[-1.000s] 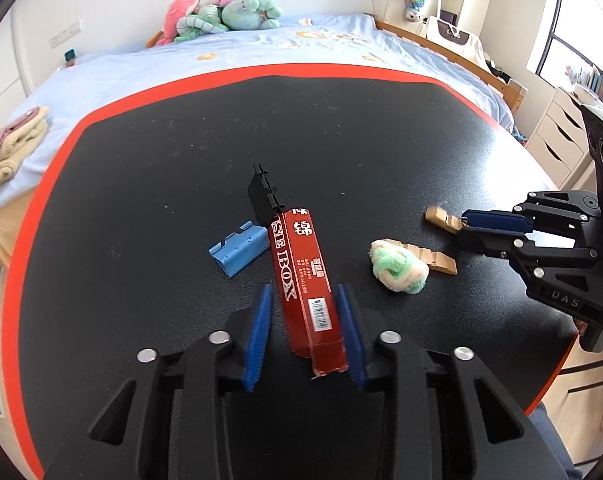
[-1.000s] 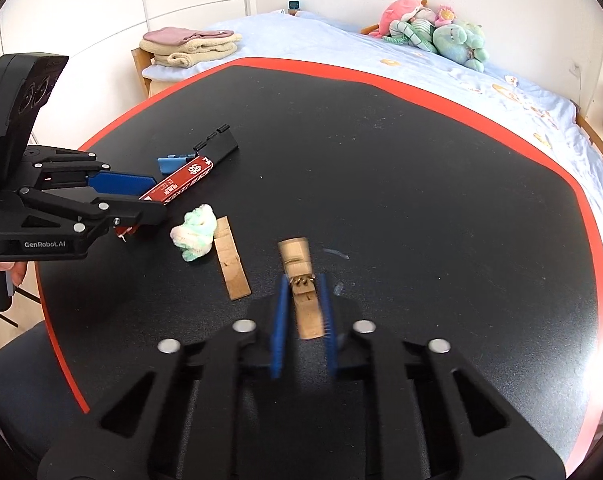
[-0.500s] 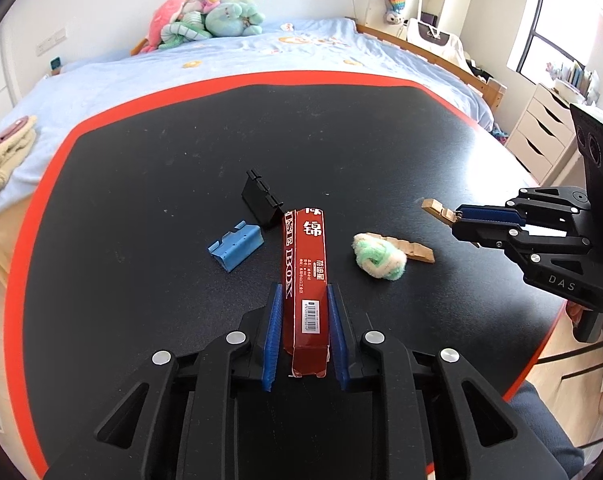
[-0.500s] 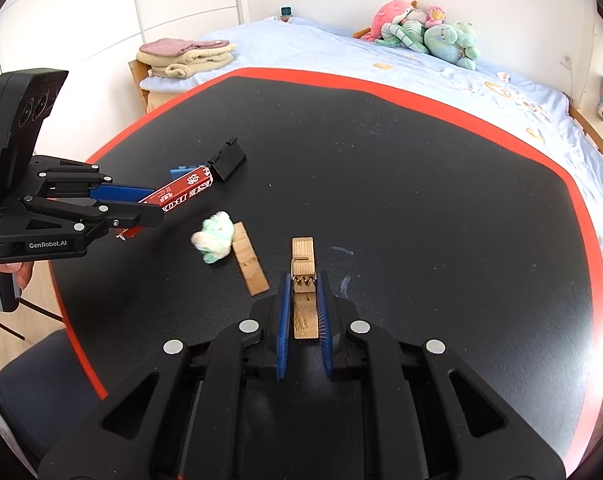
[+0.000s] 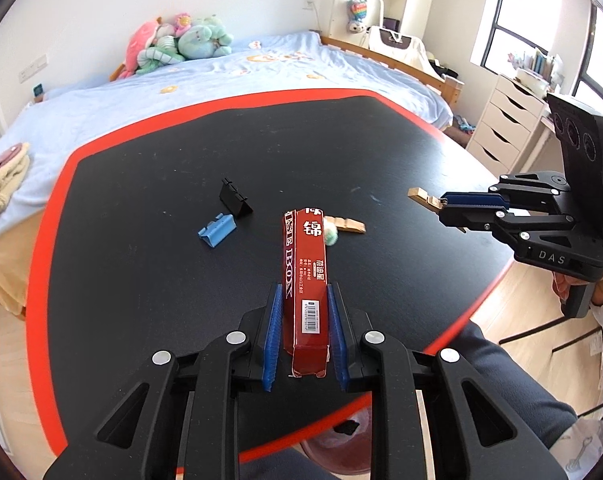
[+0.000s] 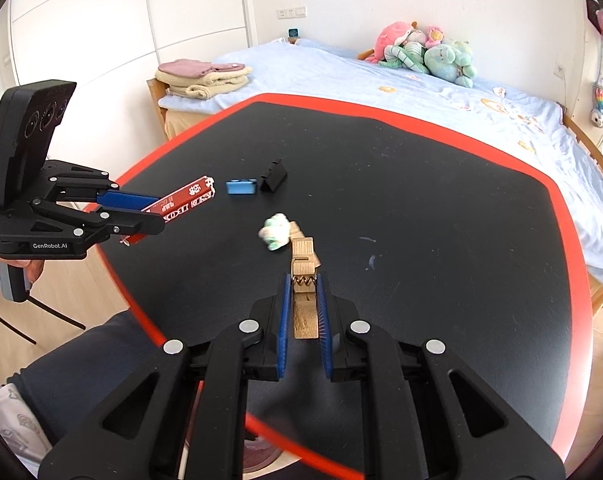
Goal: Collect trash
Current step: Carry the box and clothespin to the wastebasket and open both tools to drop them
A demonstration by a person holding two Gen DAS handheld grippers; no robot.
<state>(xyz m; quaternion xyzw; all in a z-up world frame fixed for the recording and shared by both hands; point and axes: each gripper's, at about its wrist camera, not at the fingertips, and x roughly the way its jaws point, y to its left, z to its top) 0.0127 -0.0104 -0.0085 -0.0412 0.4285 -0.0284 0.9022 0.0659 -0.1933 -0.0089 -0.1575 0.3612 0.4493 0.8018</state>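
The left gripper [image 5: 304, 320] pinches a long red carton [image 5: 306, 276] between its jaws — the carton is lifted clear of the black desk [image 5: 141, 280]. On the desk lie a blue clip [image 5: 216, 230], a black clip [image 5: 234, 201], a crumpled green-white wad [image 6: 275, 232] and a wooden strip [image 5: 349, 224] touching it. The right gripper [image 6: 303, 304] holds a wooden clothespin [image 6: 303, 276] aloft, jaws pressed on it.
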